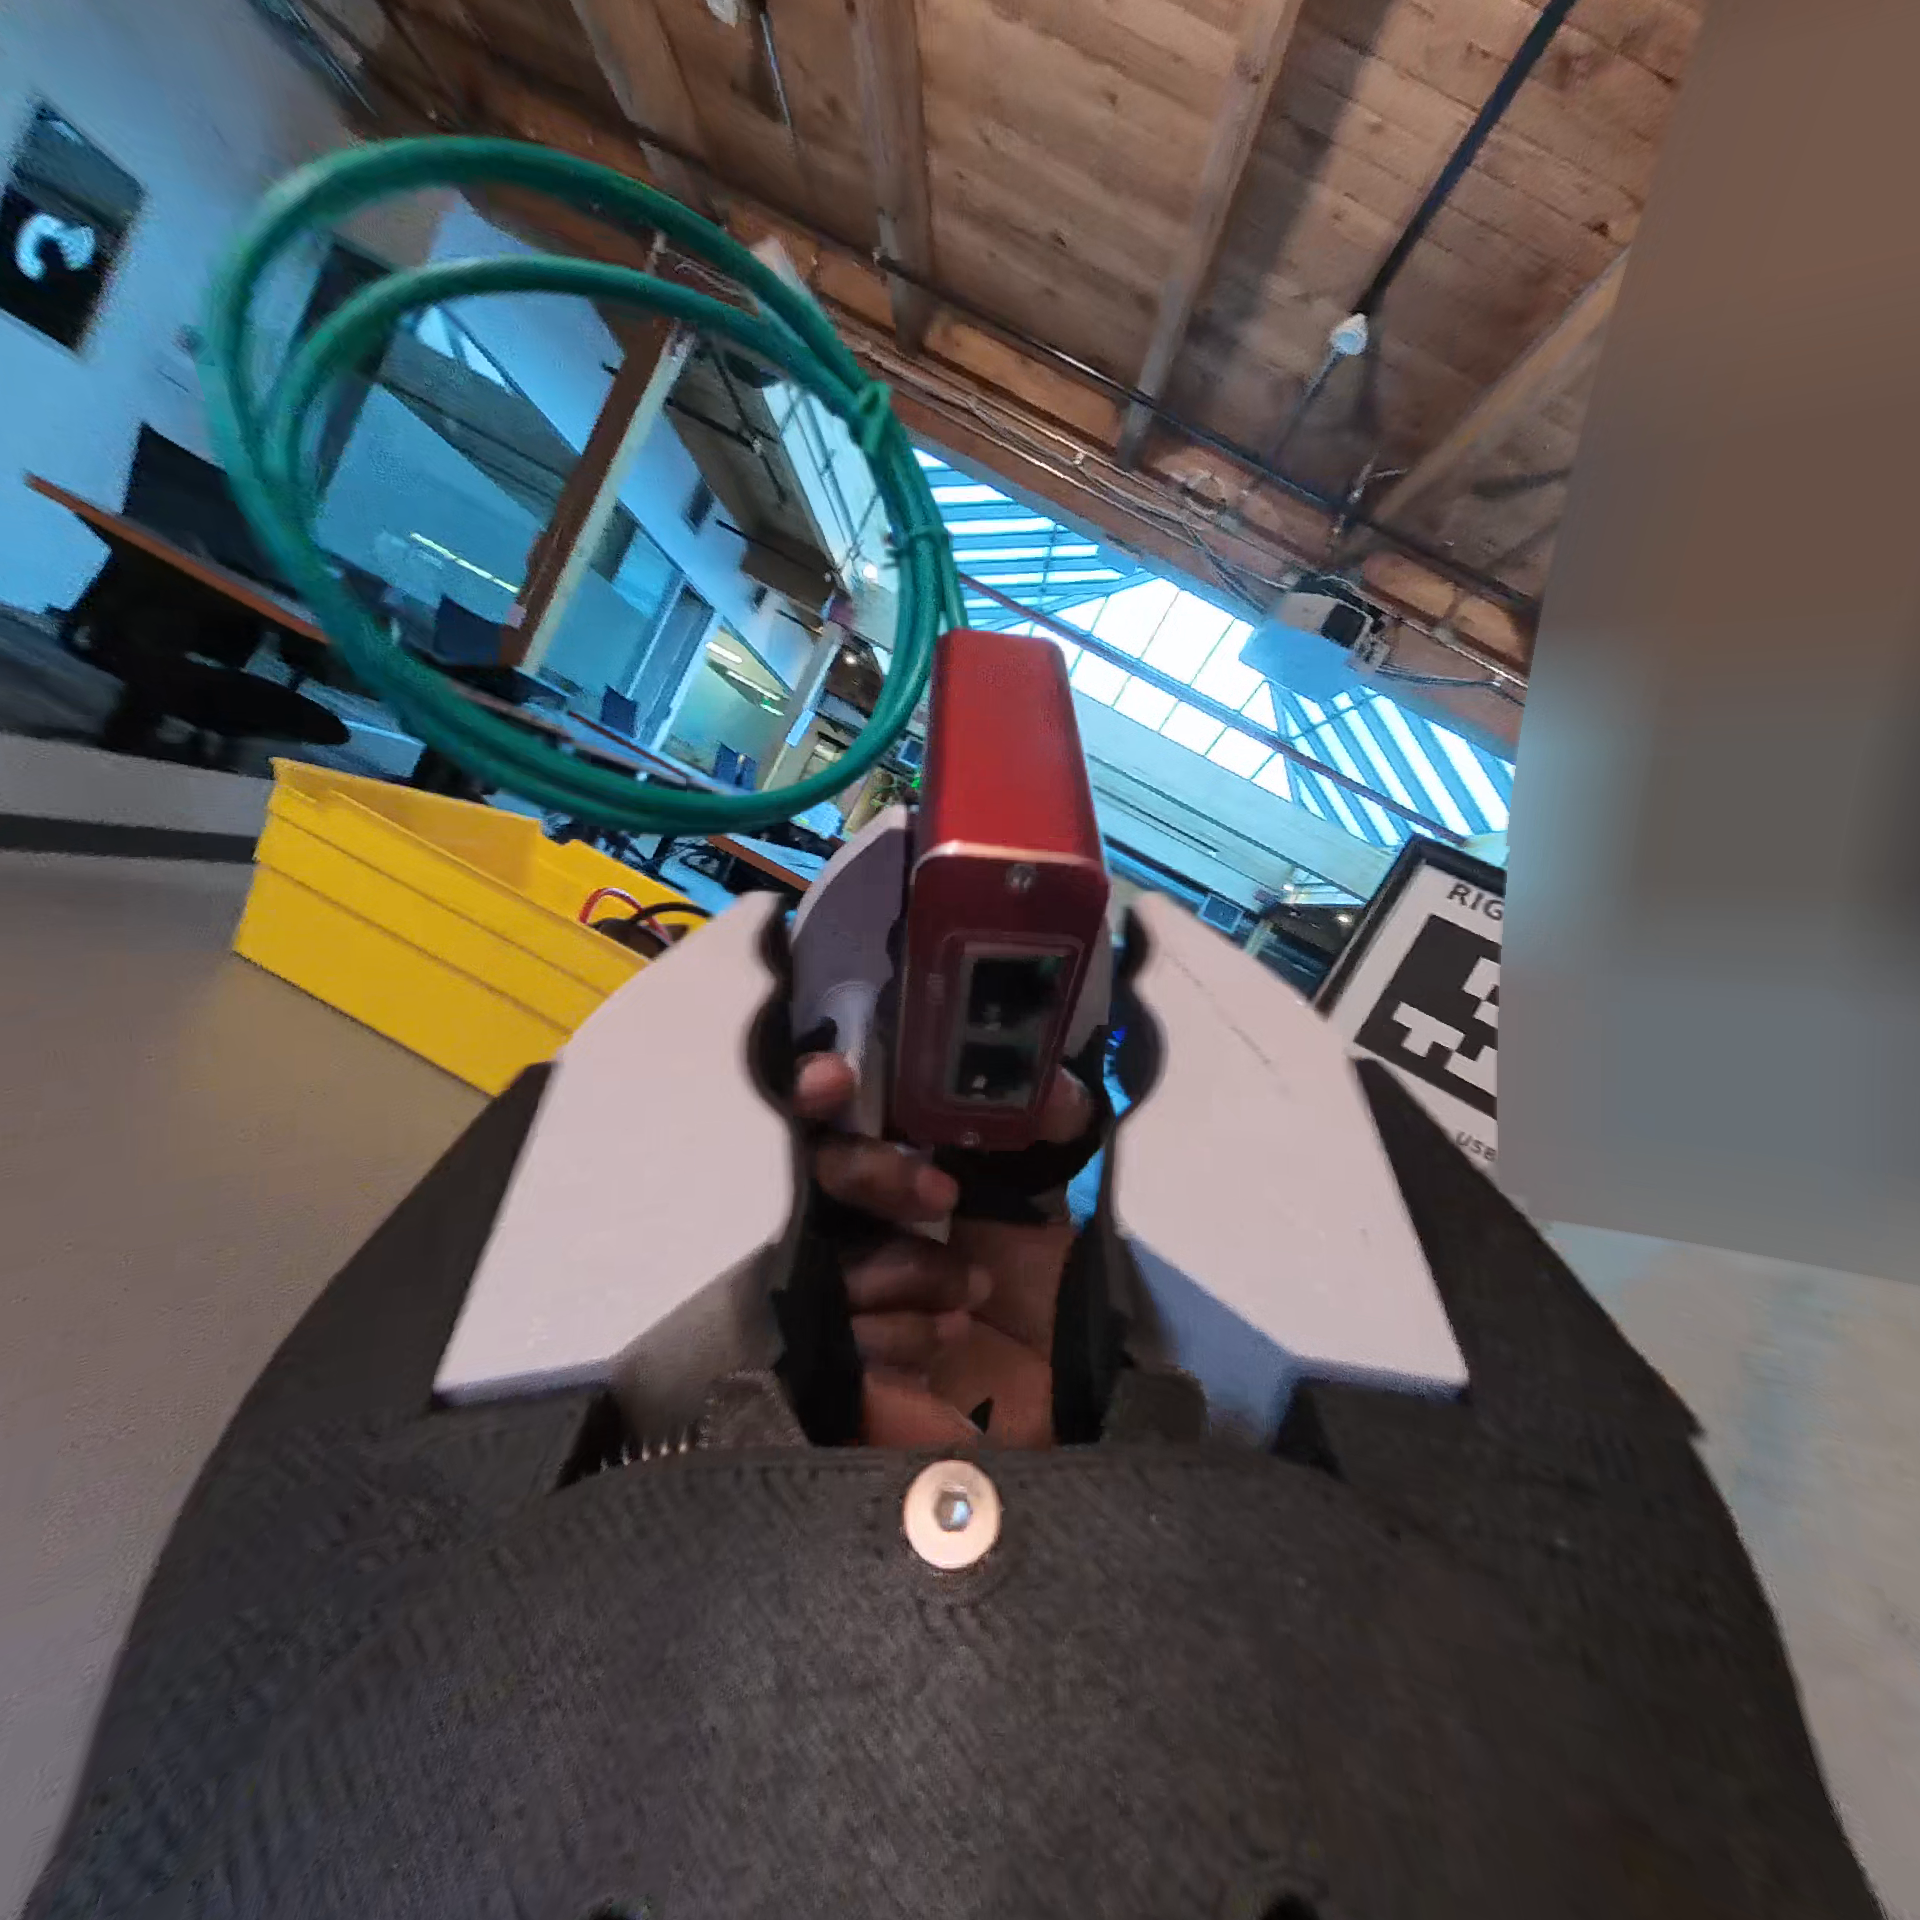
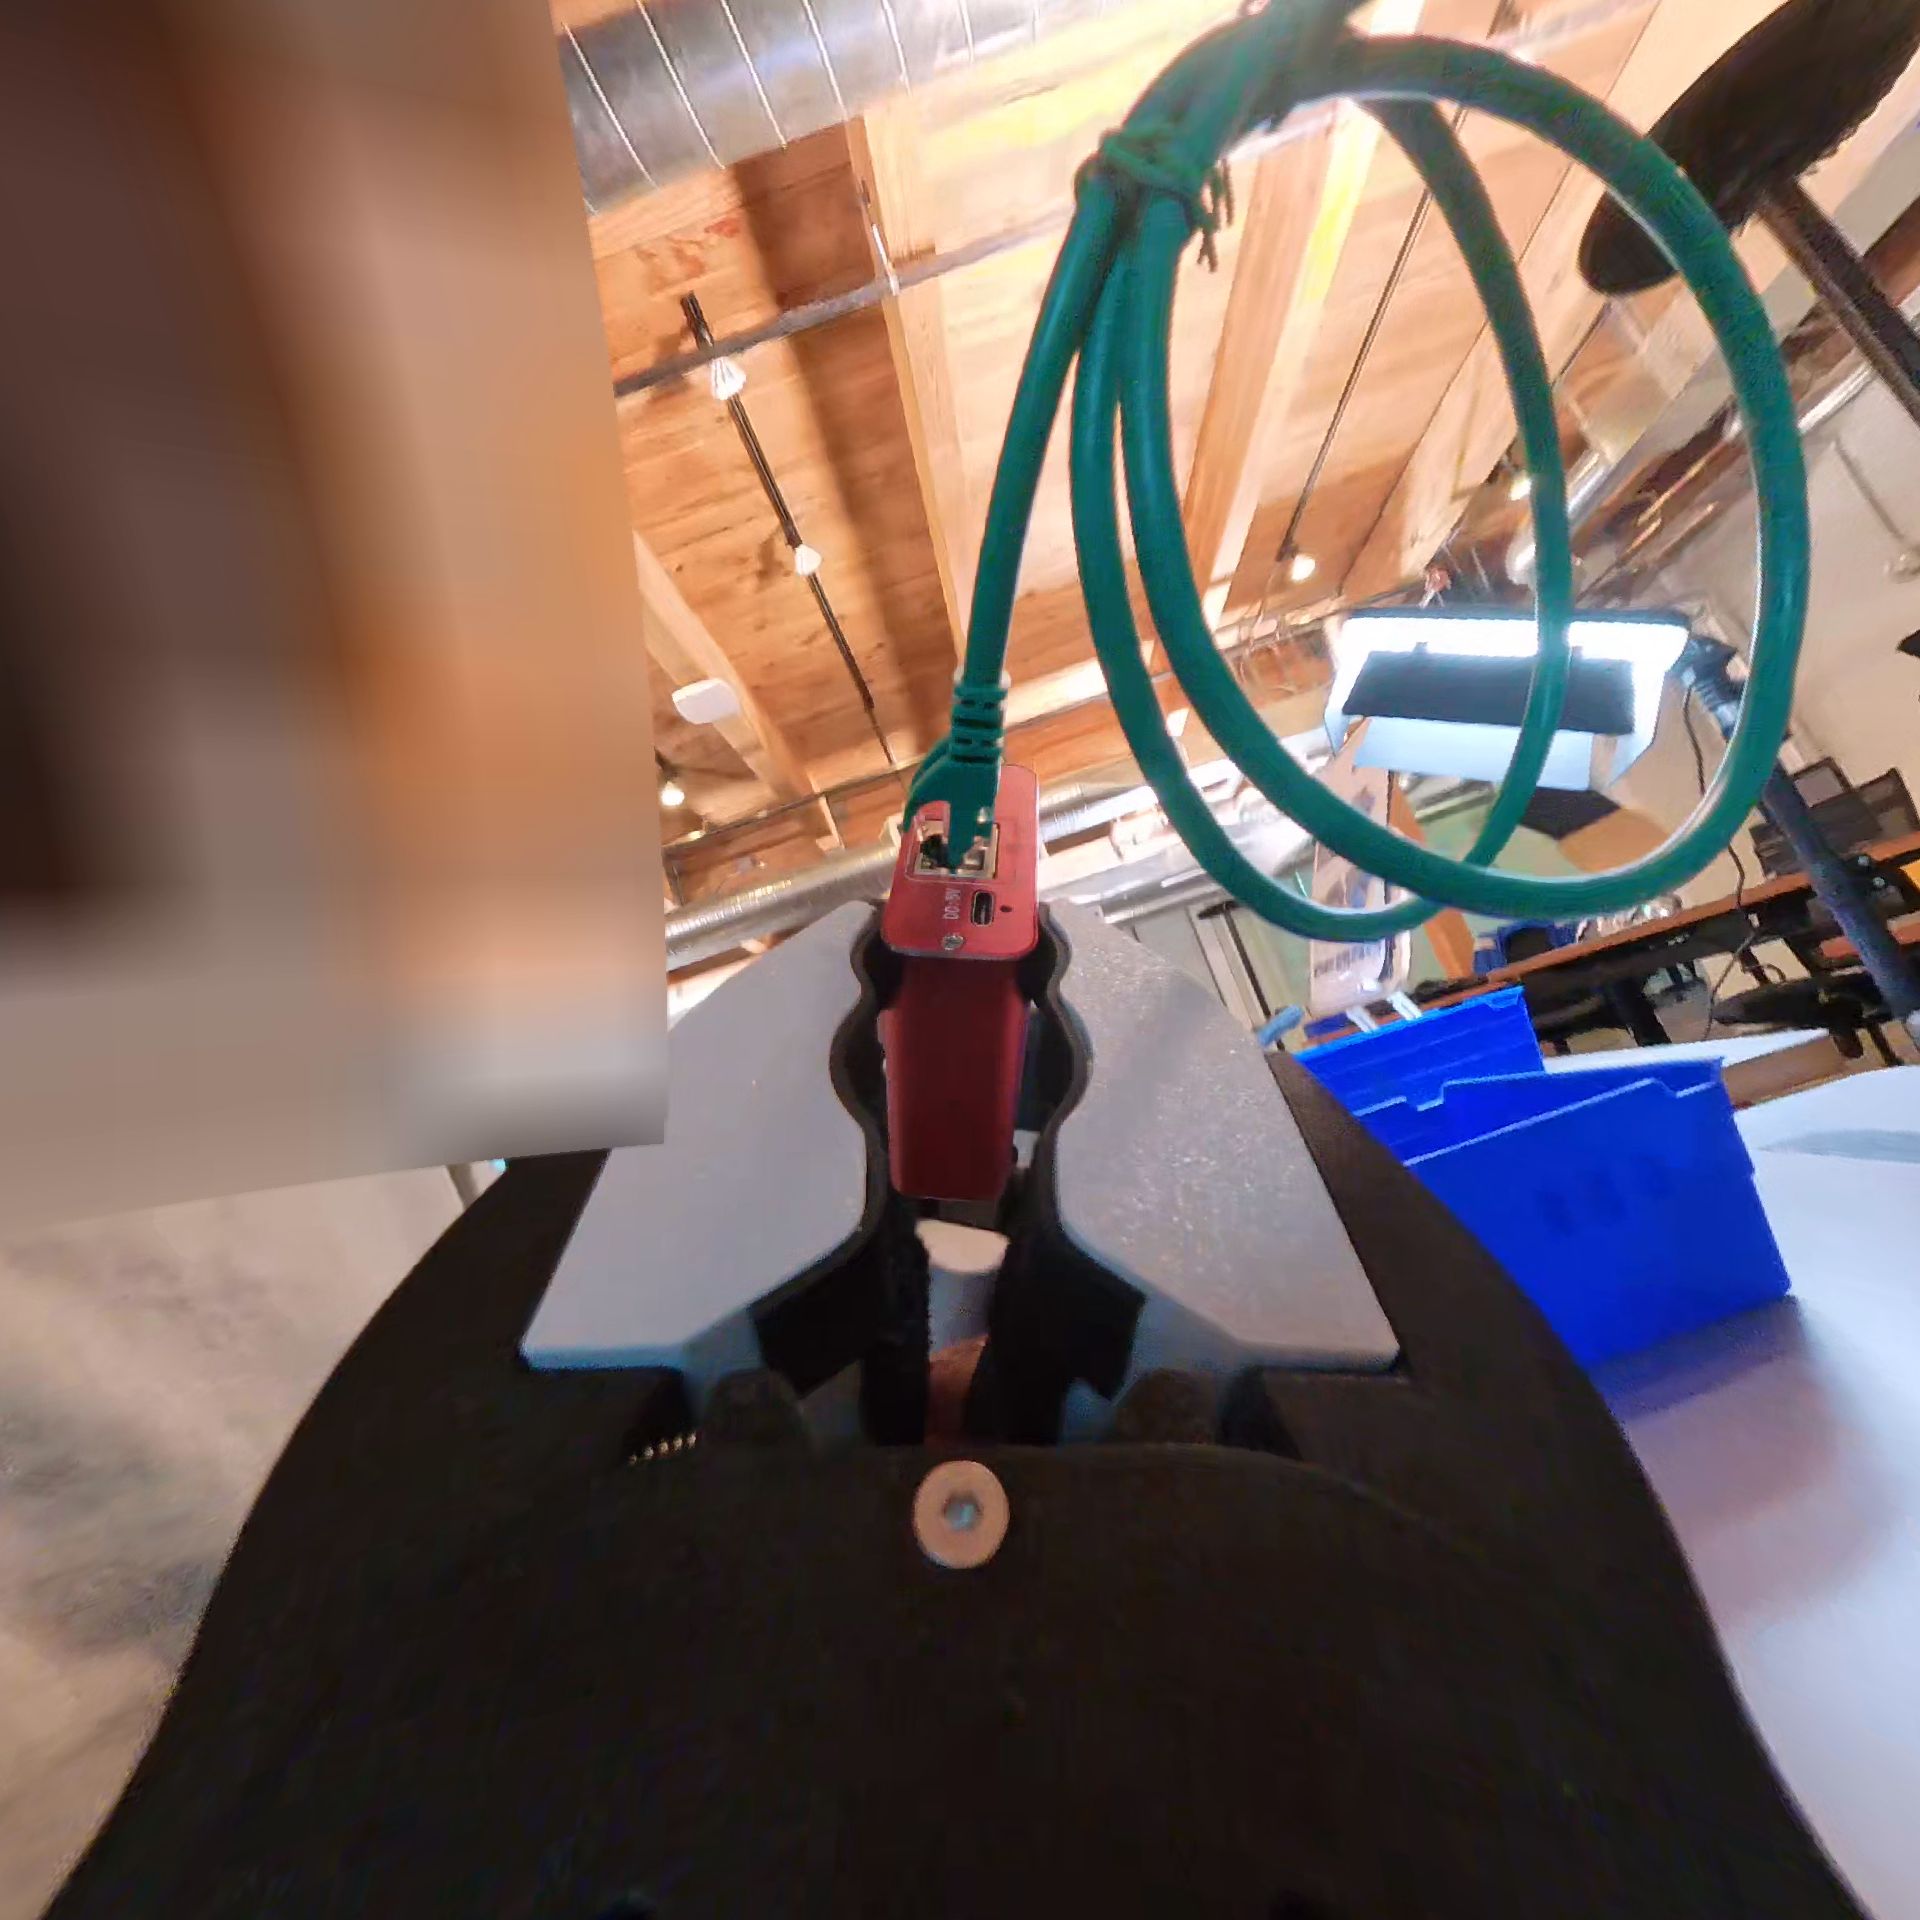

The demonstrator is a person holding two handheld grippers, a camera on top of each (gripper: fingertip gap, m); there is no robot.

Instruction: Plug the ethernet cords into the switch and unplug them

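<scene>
A red switch [image 2: 951, 1081] is clamped upright between my right gripper's [image 2: 961, 966] jaws. A green ethernet cord [image 2: 1122, 520] is plugged by its end [image 2: 966, 769] into a port on the switch's top face. The cord's tied coil arcs up and to the right, and its other end is out of frame. In the left wrist view the switch [image 1: 997, 831] faces me with two empty ports [image 1: 1003, 1029], and the green cord [image 1: 582, 769] loops behind it. My left gripper [image 1: 951, 935] is open and empty just short of the switch. A person's hand [image 1: 904, 1247] holds the right gripper below it.
A yellow bin [image 1: 416, 914] stands on the grey table [image 1: 156, 1143] to the left. A blue bin [image 2: 1558, 1174] sits on the table at the right. A black-and-white marker board [image 1: 1434, 997] stands behind right. A light panel [image 2: 1507, 675] hangs beyond the cord. Only a small space, under 4 cm, lies between the two pairs of fingers.
</scene>
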